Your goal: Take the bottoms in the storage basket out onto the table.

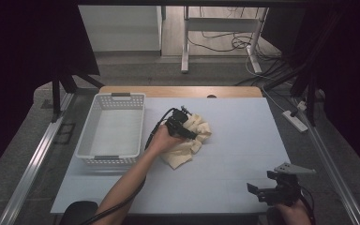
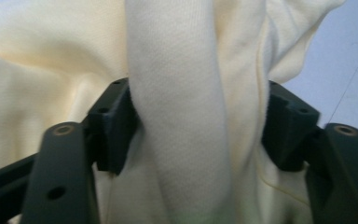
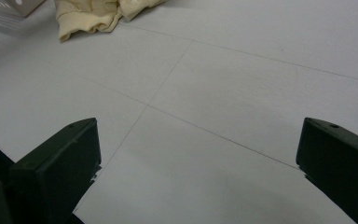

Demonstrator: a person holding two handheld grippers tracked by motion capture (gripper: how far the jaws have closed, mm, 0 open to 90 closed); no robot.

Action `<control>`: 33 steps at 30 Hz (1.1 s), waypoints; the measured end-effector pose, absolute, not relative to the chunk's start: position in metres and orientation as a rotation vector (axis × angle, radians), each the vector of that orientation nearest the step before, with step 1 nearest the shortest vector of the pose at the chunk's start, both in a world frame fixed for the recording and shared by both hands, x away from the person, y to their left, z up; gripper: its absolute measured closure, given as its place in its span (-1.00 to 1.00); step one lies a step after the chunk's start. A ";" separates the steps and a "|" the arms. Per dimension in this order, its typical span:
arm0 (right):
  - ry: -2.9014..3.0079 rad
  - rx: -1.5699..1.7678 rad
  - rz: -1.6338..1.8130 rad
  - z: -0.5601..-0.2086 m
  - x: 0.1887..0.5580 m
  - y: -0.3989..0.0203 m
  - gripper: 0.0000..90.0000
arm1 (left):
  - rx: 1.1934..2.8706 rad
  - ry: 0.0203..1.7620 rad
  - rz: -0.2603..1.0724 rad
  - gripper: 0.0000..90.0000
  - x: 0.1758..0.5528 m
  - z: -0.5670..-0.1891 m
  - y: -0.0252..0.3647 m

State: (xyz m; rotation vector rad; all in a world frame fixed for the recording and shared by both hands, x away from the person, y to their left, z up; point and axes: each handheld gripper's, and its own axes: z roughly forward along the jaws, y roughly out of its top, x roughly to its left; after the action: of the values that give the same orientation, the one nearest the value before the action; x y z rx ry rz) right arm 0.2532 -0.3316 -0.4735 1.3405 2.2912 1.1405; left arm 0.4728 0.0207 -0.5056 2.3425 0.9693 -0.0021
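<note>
A crumpled cream cloth (image 1: 193, 139) lies on the pale grey table (image 1: 234, 140), right of the basket. My left gripper (image 1: 190, 131) reaches into it from the left, held in a bare hand. In the left gripper view a thick fold of the cloth (image 2: 177, 93) stands between the two black jaws of the left gripper (image 2: 198, 126). The jaws are well apart and the fold looks loose rather than squeezed. My right gripper (image 1: 255, 191) rests low at the table's near right corner. Its jaws are wide apart over bare table, with nothing between them (image 3: 198, 154). The cloth's edge (image 3: 93, 14) shows far off.
A white slotted basket (image 1: 86, 136) with nothing in it stands at the table's left, close to the cloth. A wooden strip (image 1: 178, 91) runs along the far edge. Beyond the right edge a power strip (image 1: 296, 120) and cables lie on the floor.
</note>
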 end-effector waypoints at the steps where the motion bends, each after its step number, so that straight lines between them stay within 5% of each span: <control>1: 2.292 1.340 1.140 -0.474 0.253 -0.332 -1.00 | 2.338 0.972 -0.004 -0.35 0.473 -0.506 0.020; 13: 2.293 1.340 1.139 -0.474 0.253 -0.331 -1.00 | 2.387 0.954 0.009 -0.71 0.472 -0.510 0.013; 33: 2.292 1.341 1.143 -0.474 0.253 -0.332 -1.00 | 2.395 0.926 0.030 -0.98 0.468 -0.504 0.011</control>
State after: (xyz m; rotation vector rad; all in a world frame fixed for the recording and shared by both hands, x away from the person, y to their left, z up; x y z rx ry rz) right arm 0.2534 -0.3318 -0.4736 1.3415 2.2924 1.1427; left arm 0.4684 0.0112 -0.5039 2.3948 0.9262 0.0303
